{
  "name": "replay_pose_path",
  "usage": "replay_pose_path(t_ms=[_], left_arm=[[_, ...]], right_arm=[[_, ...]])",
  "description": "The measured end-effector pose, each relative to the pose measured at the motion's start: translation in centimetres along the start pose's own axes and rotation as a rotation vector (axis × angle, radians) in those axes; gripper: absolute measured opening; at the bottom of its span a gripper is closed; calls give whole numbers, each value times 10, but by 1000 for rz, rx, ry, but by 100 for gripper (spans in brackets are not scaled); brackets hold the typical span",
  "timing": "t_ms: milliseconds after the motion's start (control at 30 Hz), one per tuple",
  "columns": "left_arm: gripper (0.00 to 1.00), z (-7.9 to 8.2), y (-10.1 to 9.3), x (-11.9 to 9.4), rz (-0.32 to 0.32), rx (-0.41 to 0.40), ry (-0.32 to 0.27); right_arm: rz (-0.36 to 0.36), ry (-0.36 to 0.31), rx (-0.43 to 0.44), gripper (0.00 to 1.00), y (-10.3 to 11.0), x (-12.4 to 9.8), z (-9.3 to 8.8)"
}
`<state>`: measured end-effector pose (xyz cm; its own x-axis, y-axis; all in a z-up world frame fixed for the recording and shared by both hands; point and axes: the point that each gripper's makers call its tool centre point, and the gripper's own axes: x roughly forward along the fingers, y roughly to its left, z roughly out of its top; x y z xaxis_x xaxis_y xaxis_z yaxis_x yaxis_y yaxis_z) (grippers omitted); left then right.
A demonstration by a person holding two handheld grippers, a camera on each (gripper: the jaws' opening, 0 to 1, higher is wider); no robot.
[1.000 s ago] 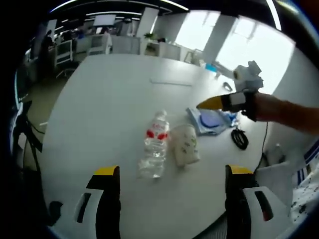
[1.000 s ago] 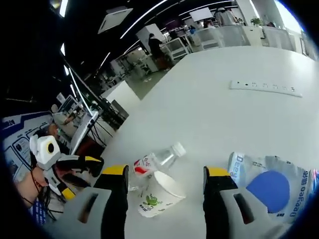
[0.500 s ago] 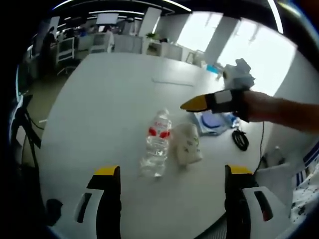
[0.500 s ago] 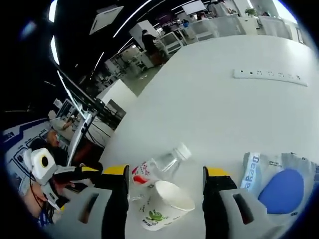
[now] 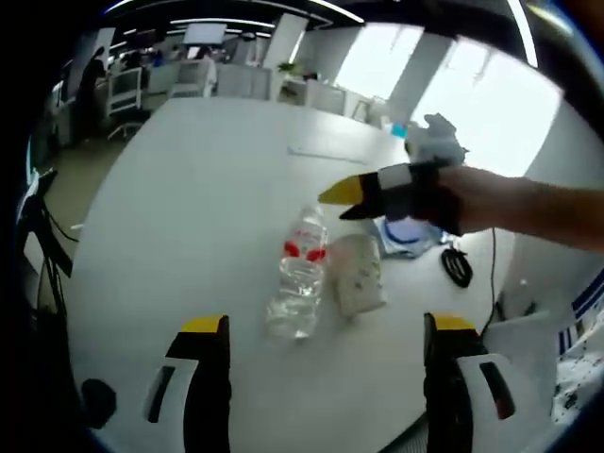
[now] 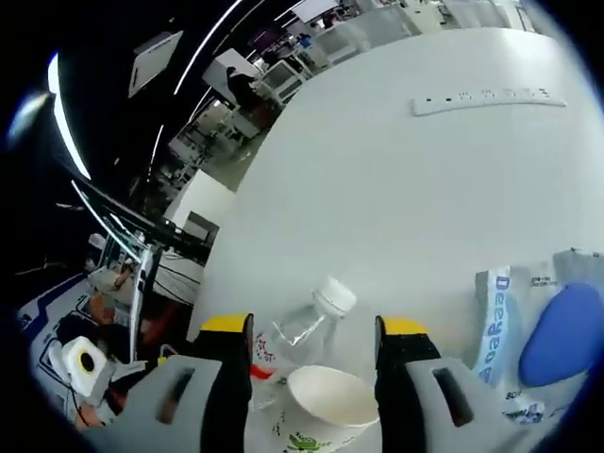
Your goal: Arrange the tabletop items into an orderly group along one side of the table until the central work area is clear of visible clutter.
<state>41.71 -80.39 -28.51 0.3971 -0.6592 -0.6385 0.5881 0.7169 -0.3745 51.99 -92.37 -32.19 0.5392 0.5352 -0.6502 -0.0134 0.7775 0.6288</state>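
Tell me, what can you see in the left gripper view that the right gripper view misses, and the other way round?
The left gripper view takes in the right gripper reaching in over the table with a person's hand behind it, and a black cable coil.

The right gripper view looks into the open mouth of the paper cup, lying on its side between the gripper's open jaws, and shows the printed lettering on the white packet.

Both show the clear plastic bottle lying beside the cup on the white table, the long power strip, and the blue item on the packet.
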Motion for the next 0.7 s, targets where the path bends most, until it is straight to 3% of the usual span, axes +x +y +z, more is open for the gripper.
replay_pose_path(t_ms=[700], left_arm=[[80,-2,4,11,-20,-12,-2]], right_arm=[[-5,3,108,40,-6,22,-3]])
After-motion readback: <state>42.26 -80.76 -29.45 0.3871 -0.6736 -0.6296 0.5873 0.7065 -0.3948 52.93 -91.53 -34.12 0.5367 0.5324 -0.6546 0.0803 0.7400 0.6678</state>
